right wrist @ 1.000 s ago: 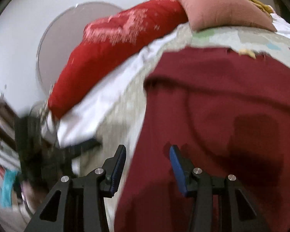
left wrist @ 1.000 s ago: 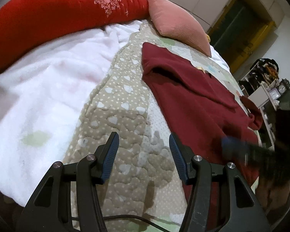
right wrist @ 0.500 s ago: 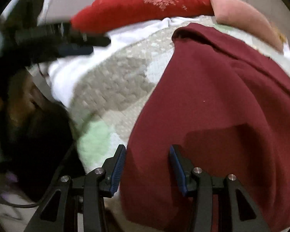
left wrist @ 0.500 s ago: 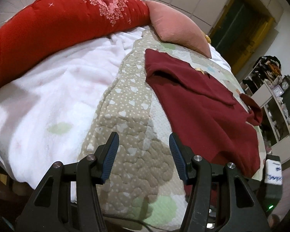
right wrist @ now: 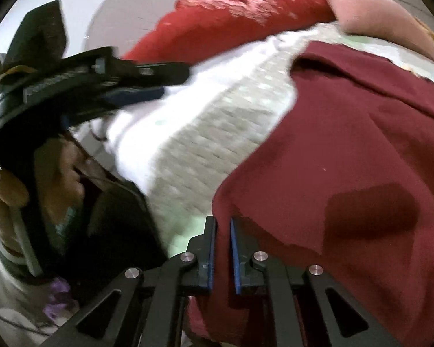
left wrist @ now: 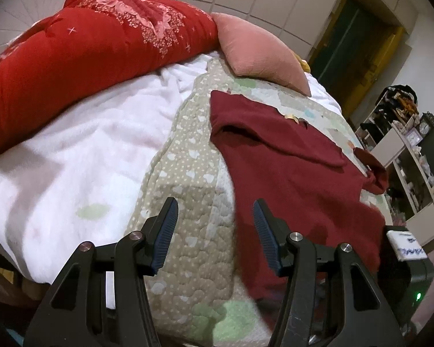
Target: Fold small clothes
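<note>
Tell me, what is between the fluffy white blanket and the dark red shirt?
A strip of beige quilted bedcover with white hearts separates the fluffy white blanket from the dark red shirt, clearest in the left wrist view.

Open beige heart-print quilt point(left wrist: 185, 173) and white fleece blanket point(left wrist: 81, 156) lie clear left of the dark red knit garment point(left wrist: 289, 179). Bulky red floral duvet point(left wrist: 101, 40) and pink ribbed cushion point(left wrist: 257, 49) block the far end; cluttered white shelves point(left wrist: 405, 156) crowd the right.

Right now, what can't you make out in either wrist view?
- Sweater near hem: left view, cut off behind the left gripper.
- Whether the right gripper pinches cloth: right view, gap too narrow to tell.
- Quilt pattern: right view, motion blur.
- Shelf contents: left view, too small.
</note>
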Action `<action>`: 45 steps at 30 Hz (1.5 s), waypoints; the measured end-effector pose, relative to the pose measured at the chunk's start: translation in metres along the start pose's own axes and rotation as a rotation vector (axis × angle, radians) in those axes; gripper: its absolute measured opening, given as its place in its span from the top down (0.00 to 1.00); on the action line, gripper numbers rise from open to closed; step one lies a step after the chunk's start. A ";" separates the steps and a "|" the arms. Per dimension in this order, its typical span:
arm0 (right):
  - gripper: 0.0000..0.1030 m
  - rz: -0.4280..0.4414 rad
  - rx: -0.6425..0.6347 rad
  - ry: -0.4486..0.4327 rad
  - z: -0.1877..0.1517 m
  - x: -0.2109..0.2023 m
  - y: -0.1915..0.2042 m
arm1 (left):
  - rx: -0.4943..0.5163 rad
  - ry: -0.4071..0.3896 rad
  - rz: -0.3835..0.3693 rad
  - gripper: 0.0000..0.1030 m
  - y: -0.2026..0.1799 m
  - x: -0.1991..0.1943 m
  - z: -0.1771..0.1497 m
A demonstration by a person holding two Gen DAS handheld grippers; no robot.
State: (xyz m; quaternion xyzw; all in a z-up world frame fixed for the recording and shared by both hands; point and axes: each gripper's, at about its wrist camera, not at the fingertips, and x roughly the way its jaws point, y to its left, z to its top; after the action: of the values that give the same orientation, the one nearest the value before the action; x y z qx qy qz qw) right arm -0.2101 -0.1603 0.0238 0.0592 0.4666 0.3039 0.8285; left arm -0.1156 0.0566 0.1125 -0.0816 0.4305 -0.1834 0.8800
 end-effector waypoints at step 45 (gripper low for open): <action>0.56 -0.694 0.644 -0.278 0.040 -0.217 -0.421 | 0.289 0.217 -0.072 0.48 -0.155 0.146 -0.002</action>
State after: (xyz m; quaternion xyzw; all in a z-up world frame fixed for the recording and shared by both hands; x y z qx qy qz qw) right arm -0.0713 -0.6146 0.0451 0.1932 0.4142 -0.1604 0.8748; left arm -0.0746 -0.1428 0.0518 0.0505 0.4890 -0.2825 0.8237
